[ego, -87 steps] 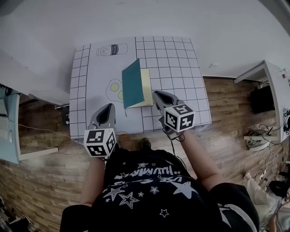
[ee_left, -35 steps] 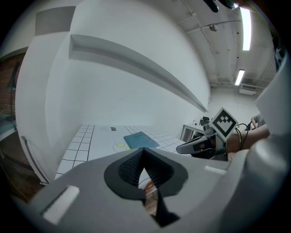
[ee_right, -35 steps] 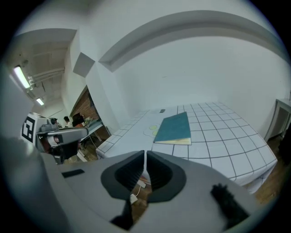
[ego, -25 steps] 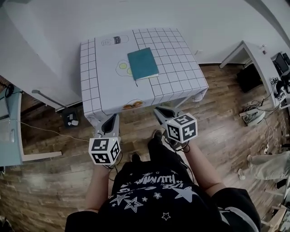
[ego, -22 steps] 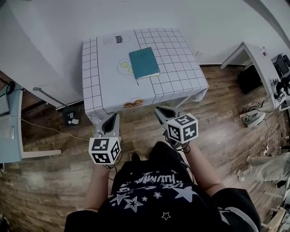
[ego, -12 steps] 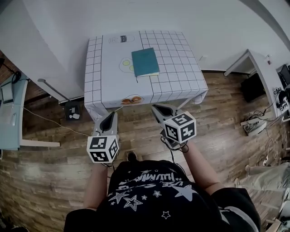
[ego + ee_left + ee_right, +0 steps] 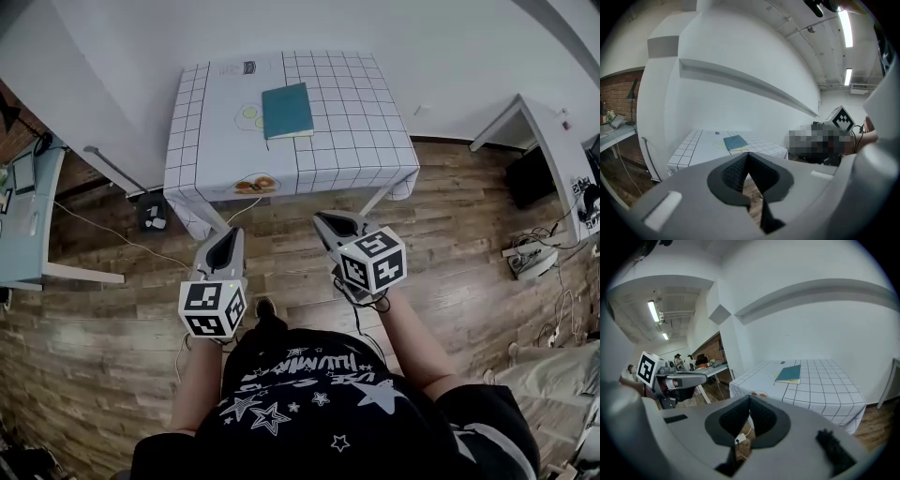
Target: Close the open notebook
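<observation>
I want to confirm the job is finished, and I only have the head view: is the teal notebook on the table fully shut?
Observer: Yes. The right gripper view shows the notebook side-on, flat on the table, cover down over the pale pages.
Operator: Is the left gripper carrying anything?
Observer: No. In its own view the left gripper has its jaws together, nothing between them.
Operator: And the right one?
Observer: The right gripper is the same: jaws together, empty.
</observation>
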A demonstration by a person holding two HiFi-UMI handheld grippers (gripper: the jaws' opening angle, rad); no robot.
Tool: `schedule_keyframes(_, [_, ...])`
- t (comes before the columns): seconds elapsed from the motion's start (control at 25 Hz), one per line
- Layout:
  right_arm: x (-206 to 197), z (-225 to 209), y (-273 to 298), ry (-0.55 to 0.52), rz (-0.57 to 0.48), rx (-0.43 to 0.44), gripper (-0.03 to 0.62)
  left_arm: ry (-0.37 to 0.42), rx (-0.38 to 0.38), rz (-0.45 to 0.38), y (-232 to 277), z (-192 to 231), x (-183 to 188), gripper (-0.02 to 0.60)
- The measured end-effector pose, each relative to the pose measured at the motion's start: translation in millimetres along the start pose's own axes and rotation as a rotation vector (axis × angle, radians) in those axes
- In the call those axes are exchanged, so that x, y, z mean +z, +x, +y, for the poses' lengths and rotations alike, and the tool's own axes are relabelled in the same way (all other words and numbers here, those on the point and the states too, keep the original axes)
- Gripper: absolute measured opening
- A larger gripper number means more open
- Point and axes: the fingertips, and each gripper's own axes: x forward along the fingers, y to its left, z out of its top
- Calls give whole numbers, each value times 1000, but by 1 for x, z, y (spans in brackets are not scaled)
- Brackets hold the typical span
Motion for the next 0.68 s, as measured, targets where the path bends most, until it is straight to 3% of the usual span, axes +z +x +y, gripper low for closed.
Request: schedule_keyframes(0.68, [-43, -2, -97, -33, -25, 1, 15, 18, -35, -16, -30, -106, -11, 9])
